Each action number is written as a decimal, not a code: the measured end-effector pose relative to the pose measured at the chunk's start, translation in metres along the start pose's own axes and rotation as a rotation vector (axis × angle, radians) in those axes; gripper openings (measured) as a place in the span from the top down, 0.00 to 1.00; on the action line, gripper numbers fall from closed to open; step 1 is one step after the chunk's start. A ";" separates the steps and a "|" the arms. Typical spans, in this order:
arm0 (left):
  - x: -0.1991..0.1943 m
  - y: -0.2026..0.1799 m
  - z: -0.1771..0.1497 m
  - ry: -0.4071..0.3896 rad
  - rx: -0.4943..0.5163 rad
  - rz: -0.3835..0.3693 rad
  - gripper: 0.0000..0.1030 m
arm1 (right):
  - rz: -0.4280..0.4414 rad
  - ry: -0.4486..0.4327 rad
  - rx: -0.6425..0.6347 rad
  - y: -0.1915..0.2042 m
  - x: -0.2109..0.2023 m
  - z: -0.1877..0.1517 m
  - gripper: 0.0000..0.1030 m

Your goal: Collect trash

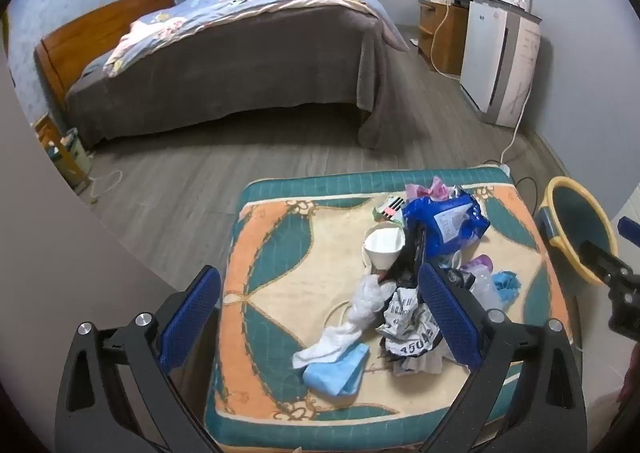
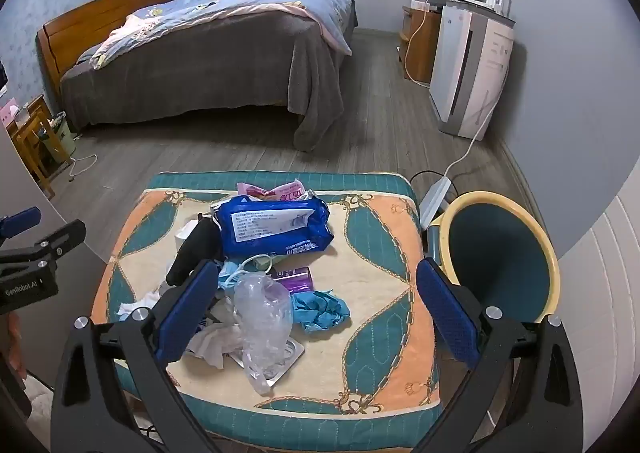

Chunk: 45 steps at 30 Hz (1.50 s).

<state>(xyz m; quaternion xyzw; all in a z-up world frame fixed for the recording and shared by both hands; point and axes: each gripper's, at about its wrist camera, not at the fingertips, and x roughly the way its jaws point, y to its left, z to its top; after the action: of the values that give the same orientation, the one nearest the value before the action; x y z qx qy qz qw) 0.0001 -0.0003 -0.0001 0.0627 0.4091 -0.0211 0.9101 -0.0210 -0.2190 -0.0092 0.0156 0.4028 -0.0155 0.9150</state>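
Both grippers are hanging over the cushion with their blue-padded jaws spread wide, nothing pinched in either one. The left gripper (image 1: 320, 317) sits above the near-left part of the trash pile, and the right gripper (image 2: 318, 313) is over the pile's near-right side.

The trash itself is all heaped on a teal-and-orange patterned cushion (image 2: 384, 221). Closest to the left gripper there's a light blue face mask (image 1: 340, 371) lying flat, touching a white crumpled tissue (image 1: 352, 317), and just beside those a crumpled printed wrapper (image 1: 408, 329). Under the right gripper there's a clear crinkled plastic bag (image 2: 262, 317) with a scrunched-up blue glove (image 2: 320, 307) right beside it, plus a small purple packet (image 2: 294, 277) poking out behind them.

Further back, a big blue wet-wipes pack (image 2: 276, 229) sits on top of the heap, with a pink snack wrapper (image 2: 276, 191) behind it at the far edge. A white paper cup (image 1: 382, 249) lies tipped on its side on the left of the pile.

Off the cushion's right edge stands a teal bin with a yellow rim (image 2: 500, 257), mouth tilted toward the cushion. Behind it all there's a bed (image 2: 208, 37) and a white air purifier (image 2: 468, 65) against the wall.
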 end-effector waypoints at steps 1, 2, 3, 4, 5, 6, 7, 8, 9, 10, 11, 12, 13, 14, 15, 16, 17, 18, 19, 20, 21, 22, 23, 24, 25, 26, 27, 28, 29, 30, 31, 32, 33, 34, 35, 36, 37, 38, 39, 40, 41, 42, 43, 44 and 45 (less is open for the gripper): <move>0.000 0.000 0.000 -0.005 0.002 0.001 0.05 | -0.004 -0.001 -0.002 0.000 0.000 0.000 0.05; 0.000 0.000 0.000 -0.003 -0.001 -0.001 0.05 | -0.008 -0.002 -0.005 0.000 -0.001 0.001 0.05; 0.000 0.000 0.000 -0.002 -0.004 -0.001 0.05 | -0.010 -0.003 -0.007 0.000 -0.001 0.001 0.05; 0.000 -0.001 0.000 0.000 -0.006 -0.001 0.05 | -0.013 -0.004 -0.008 0.001 -0.001 0.001 0.05; 0.001 0.001 -0.001 0.002 -0.008 -0.002 0.05 | -0.015 -0.005 -0.009 0.001 -0.002 0.001 0.05; 0.002 0.002 -0.002 0.003 -0.008 -0.003 0.05 | -0.016 -0.006 -0.010 0.002 -0.002 0.002 0.05; 0.005 0.001 -0.004 0.004 -0.008 -0.003 0.05 | 0.002 0.002 0.004 -0.002 0.000 0.000 0.05; 0.006 0.000 -0.005 0.004 -0.009 -0.006 0.05 | 0.002 0.002 0.004 -0.002 0.000 0.000 0.05; 0.005 -0.001 -0.004 0.007 -0.007 -0.006 0.05 | 0.001 0.003 0.006 -0.002 0.002 0.001 0.05; 0.004 -0.001 -0.004 0.007 -0.006 -0.006 0.05 | -0.001 0.002 0.005 -0.001 0.003 0.001 0.05; 0.004 -0.002 -0.004 0.007 -0.005 -0.008 0.05 | 0.005 0.003 0.009 -0.004 0.000 -0.002 0.05; 0.004 -0.003 -0.005 0.007 -0.003 -0.008 0.05 | 0.004 0.004 0.008 -0.004 0.000 -0.002 0.05; 0.003 -0.003 -0.004 0.009 -0.001 -0.008 0.05 | 0.004 0.005 0.008 -0.003 0.001 -0.003 0.05; 0.004 -0.004 -0.004 0.010 0.003 -0.009 0.05 | 0.004 0.005 0.008 -0.003 0.001 -0.003 0.05; 0.003 -0.003 -0.003 0.010 0.006 -0.011 0.05 | 0.005 0.006 0.008 -0.002 0.002 -0.004 0.05; 0.003 -0.004 -0.003 0.011 0.006 -0.013 0.05 | 0.006 0.009 0.018 -0.003 0.001 0.000 0.05; 0.003 -0.004 -0.003 0.011 0.006 -0.013 0.05 | 0.006 0.010 0.020 -0.004 0.001 0.000 0.05; 0.004 -0.004 -0.003 0.012 0.006 -0.014 0.05 | 0.004 0.011 0.020 -0.004 0.001 0.000 0.05; 0.003 -0.005 -0.003 0.012 0.007 -0.014 0.05 | 0.003 0.011 0.020 -0.004 0.001 0.000 0.05; 0.003 -0.005 -0.003 0.012 0.007 -0.014 0.05 | 0.002 0.011 0.020 -0.003 0.001 -0.001 0.05; 0.003 -0.005 -0.003 0.012 0.007 -0.013 0.05 | 0.002 0.012 0.021 -0.004 0.002 -0.001 0.05; 0.004 -0.005 -0.003 0.013 0.007 -0.014 0.05 | 0.002 0.014 0.023 -0.004 0.002 -0.001 0.05; 0.004 -0.006 -0.003 0.013 0.006 -0.014 0.05 | 0.002 0.016 0.024 -0.004 0.003 -0.001 0.05; 0.004 -0.006 -0.004 0.015 0.006 -0.016 0.05 | 0.001 0.019 0.025 -0.003 0.003 -0.001 0.05; 0.004 -0.006 -0.004 0.017 0.005 -0.018 0.05 | 0.000 0.021 0.027 -0.004 0.003 -0.001 0.05; 0.004 -0.006 -0.004 0.019 0.004 -0.020 0.05 | 0.000 0.022 0.029 -0.004 0.003 -0.001 0.05; 0.005 -0.005 -0.004 0.019 0.003 -0.020 0.05 | -0.001 0.024 0.030 -0.004 0.004 -0.001 0.05; 0.005 -0.005 -0.004 0.019 0.004 -0.020 0.05 | 0.000 0.025 0.030 -0.005 0.004 -0.001 0.05; 0.005 -0.006 -0.004 0.019 0.004 -0.020 0.05 | 0.000 0.026 0.031 -0.005 0.004 -0.001 0.05; 0.005 -0.006 -0.004 0.020 0.004 -0.021 0.05 | -0.001 0.026 0.031 -0.005 0.004 -0.001 0.05; 0.005 -0.006 -0.004 0.020 0.004 -0.021 0.05 | -0.001 0.027 0.031 -0.005 0.004 -0.001 0.05; 0.005 -0.006 -0.004 0.022 0.005 -0.021 0.05 | 0.000 0.027 0.031 -0.005 0.004 -0.001 0.05; 0.005 -0.006 -0.004 0.022 0.005 -0.020 0.05 | 0.000 0.027 0.031 -0.005 0.004 -0.002 0.05; 0.005 -0.006 -0.005 0.022 0.005 -0.020 0.05 | 0.000 0.027 0.031 -0.006 0.004 -0.002 0.05; 0.005 -0.006 -0.005 0.022 0.005 -0.021 0.05 | 0.000 0.027 0.031 -0.006 0.004 -0.002 0.05; 0.006 -0.006 -0.005 0.022 0.005 -0.020 0.05 | 0.000 0.028 0.031 -0.006 0.005 -0.002 0.05; 0.006 -0.006 -0.005 0.022 0.005 -0.019 0.05 | -0.001 0.027 0.031 -0.006 0.005 -0.002 0.05; 0.006 -0.006 -0.005 0.022 0.006 -0.019 0.05 | 0.000 0.028 0.031 -0.006 0.005 -0.002 0.05; 0.006 -0.006 -0.005 0.023 0.006 -0.020 0.05 | -0.001 0.028 0.032 -0.006 0.005 -0.002 0.05; 0.006 -0.006 -0.005 0.023 0.005 -0.020 0.05 | 0.001 0.028 0.032 -0.006 0.005 -0.002 0.05; 0.006 -0.006 -0.005 0.023 0.005 -0.021 0.05 | 0.000 0.028 0.032 -0.006 0.005 -0.002 0.05; 0.006 -0.006 -0.005 0.022 0.005 -0.020 0.05 | 0.000 0.028 0.032 -0.006 0.005 -0.002 0.05; 0.006 -0.006 -0.005 0.022 0.004 -0.019 0.05 | 0.000 0.028 0.031 -0.006 0.005 -0.002 0.05; 0.006 -0.006 -0.005 0.022 0.004 -0.020 0.05 | -0.001 0.028 0.031 -0.006 0.005 -0.002 0.05; 0.006 -0.006 -0.005 0.023 0.004 -0.021 0.05 | 0.000 0.029 0.032 -0.006 0.005 -0.002 0.05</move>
<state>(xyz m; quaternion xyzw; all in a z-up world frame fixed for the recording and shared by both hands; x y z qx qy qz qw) -0.0003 -0.0058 -0.0083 0.0605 0.4201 -0.0308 0.9049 -0.0194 -0.2247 -0.0142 0.0303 0.4156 -0.0216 0.9088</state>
